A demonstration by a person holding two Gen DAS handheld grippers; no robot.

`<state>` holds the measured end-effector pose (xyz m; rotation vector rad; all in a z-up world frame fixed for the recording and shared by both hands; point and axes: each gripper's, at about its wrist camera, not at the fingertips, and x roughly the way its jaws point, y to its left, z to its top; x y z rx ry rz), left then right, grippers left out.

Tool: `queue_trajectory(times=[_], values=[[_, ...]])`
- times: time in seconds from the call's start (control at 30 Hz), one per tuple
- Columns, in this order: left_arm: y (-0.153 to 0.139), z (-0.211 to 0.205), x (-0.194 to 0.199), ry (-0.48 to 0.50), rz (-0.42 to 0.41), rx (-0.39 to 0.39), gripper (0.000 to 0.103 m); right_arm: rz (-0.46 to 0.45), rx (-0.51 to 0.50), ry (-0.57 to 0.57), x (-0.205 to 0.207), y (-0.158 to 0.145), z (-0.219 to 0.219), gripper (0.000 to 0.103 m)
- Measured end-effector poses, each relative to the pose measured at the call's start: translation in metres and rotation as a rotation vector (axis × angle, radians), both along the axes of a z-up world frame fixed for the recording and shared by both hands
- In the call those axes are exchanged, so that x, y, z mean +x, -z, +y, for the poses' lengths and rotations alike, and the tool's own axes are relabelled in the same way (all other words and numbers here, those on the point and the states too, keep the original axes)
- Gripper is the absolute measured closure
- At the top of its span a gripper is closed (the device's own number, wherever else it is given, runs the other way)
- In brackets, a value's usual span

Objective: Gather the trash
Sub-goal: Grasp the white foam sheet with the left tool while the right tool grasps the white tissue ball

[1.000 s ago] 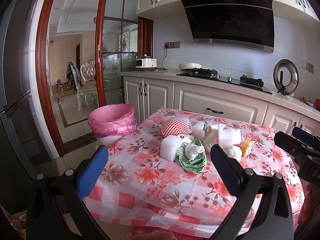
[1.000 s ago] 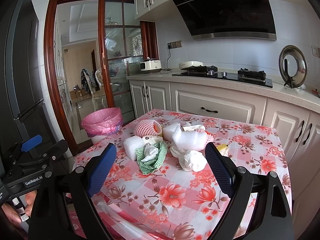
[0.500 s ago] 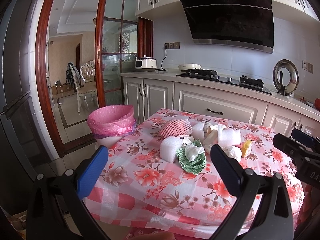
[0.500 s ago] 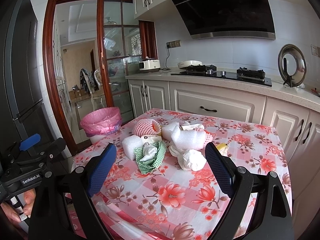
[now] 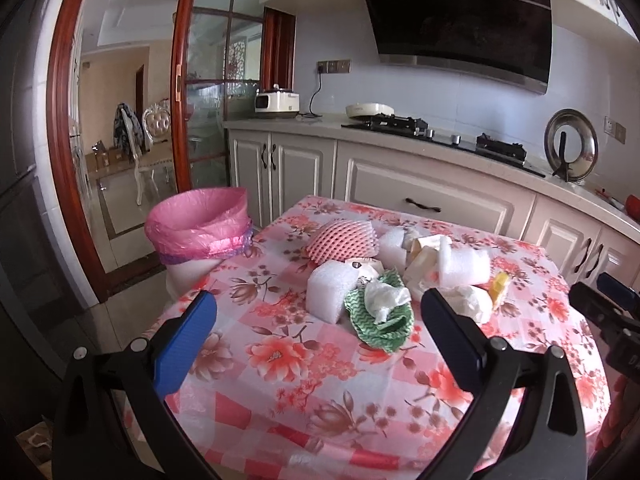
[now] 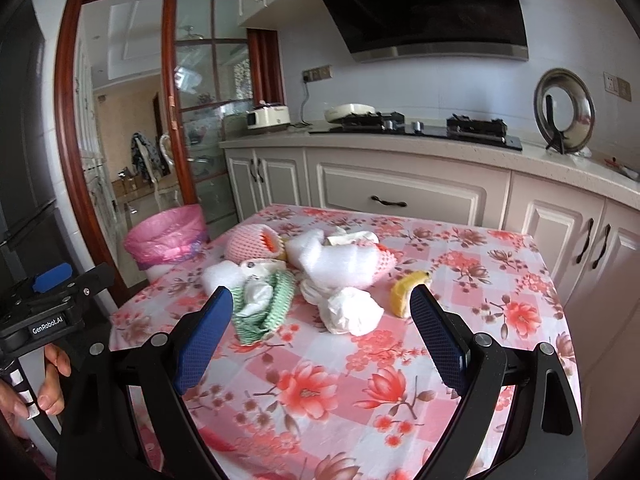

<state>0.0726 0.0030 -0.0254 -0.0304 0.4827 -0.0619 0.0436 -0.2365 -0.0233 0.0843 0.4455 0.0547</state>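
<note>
A heap of trash lies mid-table: a white foam block (image 5: 333, 290), a green zigzag cloth (image 5: 383, 317) with crumpled paper on it, a pink foam fruit net (image 5: 344, 239), white foam wrap (image 6: 340, 262), a crumpled white wad (image 6: 351, 311) and a yellow peel (image 6: 407, 290). A bin lined with a pink bag (image 5: 200, 226) stands on the floor off the table's left edge. My left gripper (image 5: 318, 334) hangs open over the table's near part, short of the heap. My right gripper (image 6: 322, 330) is open too, its fingers framing the cloth and the wad from the near side, nothing between them.
The table (image 5: 288, 364) carries a pink floral cloth. Behind it run white cabinets (image 5: 432, 196) with a gas hob and a range hood above. A wood-framed glass door (image 5: 180, 92) opens at the left. A person's hand (image 6: 48, 384) holds the left gripper's handle.
Both grippers have edged a little closer to the table and the heap. Nothing on the table has moved, and both stay open.
</note>
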Motion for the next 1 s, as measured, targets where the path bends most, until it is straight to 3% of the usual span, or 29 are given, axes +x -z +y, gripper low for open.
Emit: queue_trajectory(times=[0.17, 0.37, 0.53, 0.8, 1.0], values=[[0.033, -0.002, 0.049, 0.035, 0.08, -0.008, 0.004, 0.056, -0.017, 0.012, 0.031, 0.025, -0.003, 0.018], [0.073, -0.007, 0.093, 0.064, 0.111, 0.046, 0.004, 0.138, -0.013, 0.022, 0.081, 0.06, -0.011, 0.018], [0.1, 0.003, 0.121, 0.069, 0.193, -0.015, 0.005, 0.204, -0.007, 0.019, 0.117, 0.085, -0.017, 0.018], [0.119, 0.007, 0.155, 0.02, 0.239, -0.004, 0.006, 0.285, 0.01, 0.025, 0.157, 0.114, -0.025, 0.018], [0.126, -0.007, 0.187, 0.054, 0.238, 0.009, 0.017, 0.324, 0.038, 0.005, 0.172, 0.126, -0.025, 0.023]])
